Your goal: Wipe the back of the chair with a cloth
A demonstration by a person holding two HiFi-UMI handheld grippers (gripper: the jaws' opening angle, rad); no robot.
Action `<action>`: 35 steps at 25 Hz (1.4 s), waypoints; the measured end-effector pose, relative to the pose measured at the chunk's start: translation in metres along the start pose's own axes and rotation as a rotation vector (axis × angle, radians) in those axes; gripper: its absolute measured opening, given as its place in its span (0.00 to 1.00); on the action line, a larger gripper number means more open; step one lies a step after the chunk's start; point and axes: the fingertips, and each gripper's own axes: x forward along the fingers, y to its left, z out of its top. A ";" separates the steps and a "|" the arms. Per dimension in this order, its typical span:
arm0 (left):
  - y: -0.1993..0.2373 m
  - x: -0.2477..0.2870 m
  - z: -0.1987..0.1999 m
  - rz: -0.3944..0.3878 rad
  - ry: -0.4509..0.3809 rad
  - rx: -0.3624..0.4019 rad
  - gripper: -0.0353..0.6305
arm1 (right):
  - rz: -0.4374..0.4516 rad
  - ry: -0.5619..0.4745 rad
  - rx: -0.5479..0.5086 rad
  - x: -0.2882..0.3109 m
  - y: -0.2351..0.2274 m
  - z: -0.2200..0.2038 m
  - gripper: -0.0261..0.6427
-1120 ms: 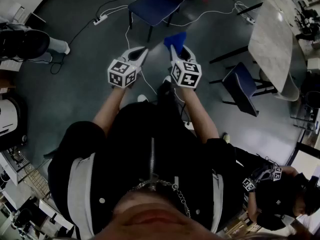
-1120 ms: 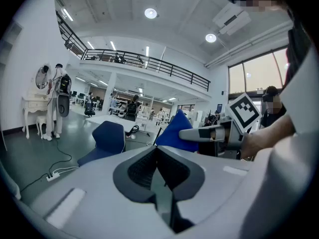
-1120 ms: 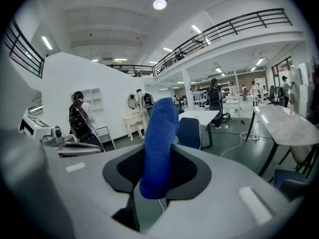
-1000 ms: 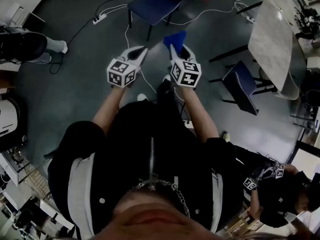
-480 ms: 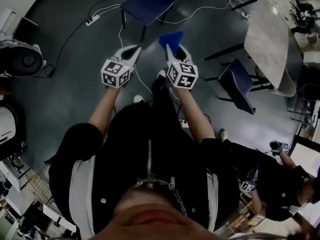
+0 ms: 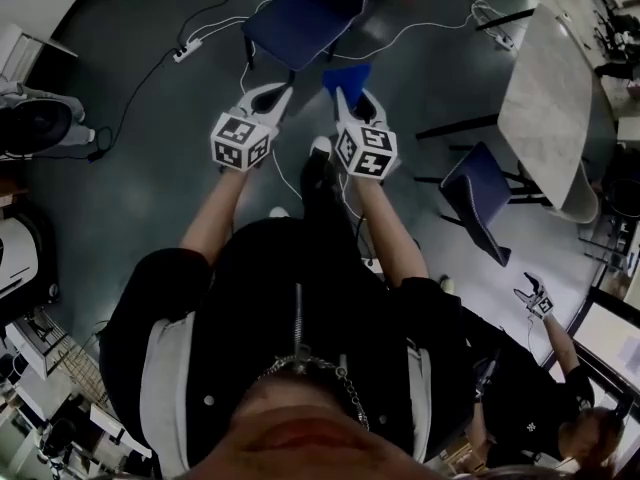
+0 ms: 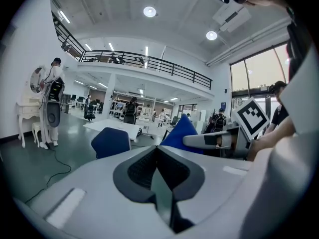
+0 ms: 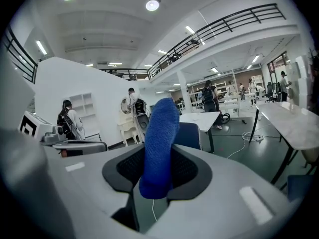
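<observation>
**A:** Where is the cloth at this moment?

**B:** The blue cloth [image 8: 160, 133] is pinched in the right hand-held gripper [image 8: 158, 156]. The jaws are pressed on its lower part. The rest of it stands up above them, like a folded strip.

**A:** And the other one, does it hold something?

**B:** No. The left hand-held gripper [image 7: 158, 149] has its jaws together at the tips, and there is nothing between them.

**A:** How do the two stand to each other?

**B:** In the head view they are side by side in front of the person, near each other but not touching. Both point forward, toward the blue chair [image 6: 305, 18].

**A:** Does the cloth touch the chair?

**B:** It does not. The chair stands on the grey floor [image 6: 150, 178] ahead of both grippers, apart from them. In the right gripper view its back shows just behind the cloth.

**A:** What else is near?

**B:** A white power strip [image 6: 183, 53] with cables lies on the floor to the left of the chair. A second blue chair [image 6: 478, 196] stands beside a white counter [image 6: 545, 88] on the right.
</observation>
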 end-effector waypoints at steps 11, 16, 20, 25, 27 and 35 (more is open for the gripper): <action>0.113 0.135 0.060 0.147 -0.029 -0.036 0.07 | 0.101 0.015 -0.034 0.161 -0.061 0.083 0.23; 0.156 0.177 0.073 0.190 -0.044 -0.074 0.07 | 0.134 0.048 -0.043 0.220 -0.080 0.101 0.23; 0.203 0.205 0.076 0.198 -0.040 -0.080 0.07 | 0.140 0.061 -0.054 0.271 -0.082 0.107 0.23; 0.264 0.242 0.091 0.164 -0.036 -0.050 0.07 | 0.112 0.044 -0.062 0.334 -0.079 0.125 0.23; 0.289 0.258 0.098 0.141 -0.025 -0.036 0.07 | 0.090 0.042 -0.062 0.360 -0.077 0.133 0.23; 0.371 0.323 0.125 0.022 0.035 0.001 0.07 | -0.018 0.059 -0.016 0.452 -0.088 0.163 0.23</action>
